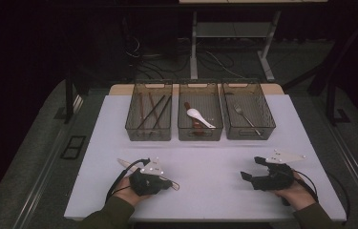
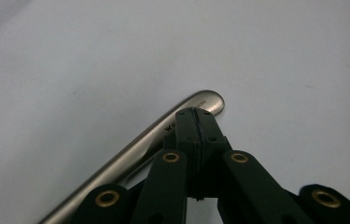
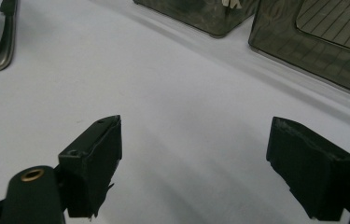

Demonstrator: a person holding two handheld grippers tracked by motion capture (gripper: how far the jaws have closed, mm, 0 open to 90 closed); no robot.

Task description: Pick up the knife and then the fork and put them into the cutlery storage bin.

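Note:
A long metal utensil lies on the white table point(image 1: 205, 157). Its far part point(image 1: 126, 163) sticks out up-left past my left hand, and its rounded handle end point(image 2: 210, 100) shows just beyond my left gripper point(image 2: 196, 114). That gripper's jaws are pressed together with no gap, and the handle's broad face passes beneath them, not between them. In the high view the left gripper point(image 1: 169, 183) points right at the front left. My right gripper point(image 1: 252, 168) sits at the front right with its jaws wide apart over bare table and nothing between them point(image 3: 193, 168). It looks toward the utensil handle point(image 3: 2, 42).
Three dark see-through bins stand in a row at the back. The left bin point(image 1: 148, 136) holds chopsticks, the middle bin point(image 1: 200, 136) a white spoon point(image 1: 199, 116), and the right bin point(image 1: 249, 135) a fork point(image 1: 246, 117). The table's near edge is close to both hands.

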